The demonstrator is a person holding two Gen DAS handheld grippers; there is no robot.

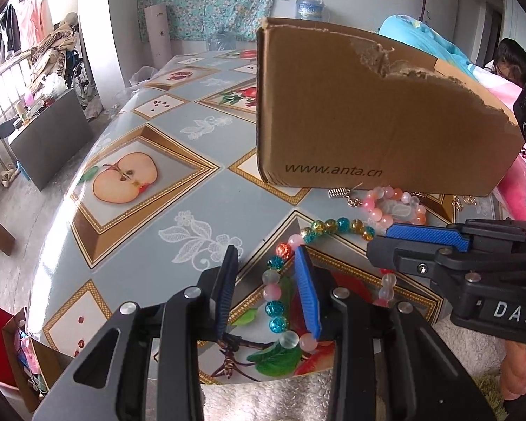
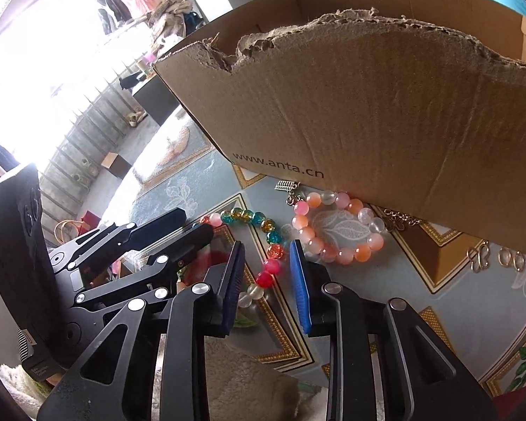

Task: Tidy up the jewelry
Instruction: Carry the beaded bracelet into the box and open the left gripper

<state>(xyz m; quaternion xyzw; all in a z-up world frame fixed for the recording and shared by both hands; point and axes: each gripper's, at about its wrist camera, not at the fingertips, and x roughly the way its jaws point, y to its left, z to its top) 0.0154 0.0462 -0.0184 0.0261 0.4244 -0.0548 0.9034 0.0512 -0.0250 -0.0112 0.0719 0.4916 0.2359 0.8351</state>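
Note:
A long multicoloured bead necklace (image 1: 276, 308) lies on the patterned tablecloth; it also shows in the right wrist view (image 2: 267, 224). My left gripper (image 1: 268, 253) is open, its fingers straddling the necklace's left side. My right gripper (image 2: 267, 245) is open, its fingers around the necklace's right side; it enters the left wrist view (image 1: 379, 240) from the right. A pink and orange bead bracelet (image 2: 336, 226) lies in front of a torn cardboard box (image 2: 386, 105), also seen in the left wrist view (image 1: 398, 207).
Small gold pieces (image 2: 482, 254) and clear rings (image 2: 510, 258) lie right of the bracelet. A silver charm on a chain (image 2: 287, 186) lies by the box's base. A fluffy mat (image 1: 263, 400) covers the near table edge. The table drops off at left.

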